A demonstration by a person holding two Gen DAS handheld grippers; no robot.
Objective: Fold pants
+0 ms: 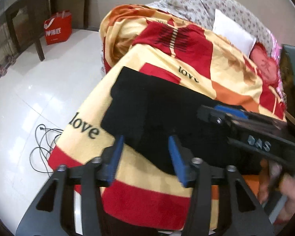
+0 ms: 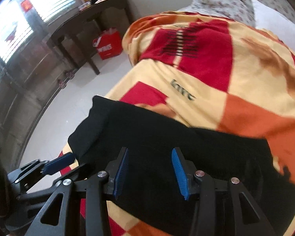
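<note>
Black pants [image 1: 155, 108] lie flat on a yellow, red and orange "love" blanket [image 1: 222, 72] on the bed; they also show in the right wrist view [image 2: 167, 137]. My left gripper [image 1: 146, 143] is open and empty, its blue pads over the pants' near edge. My right gripper [image 2: 150, 155] is open and empty just above the pants. The right gripper also shows in the left wrist view [image 1: 224, 114], low over the pants' right part. The left gripper shows in the right wrist view [image 2: 61, 162] at the pants' left edge.
The blanket [image 2: 216, 78] covers the bed, with a floral quilt [image 1: 216, 5] and a white pillow [image 1: 232, 31] at the far end. A red bag [image 1: 58, 27] stands under a dark table [image 1: 39, 4]. Black cables [image 1: 43, 149] lie on the white floor.
</note>
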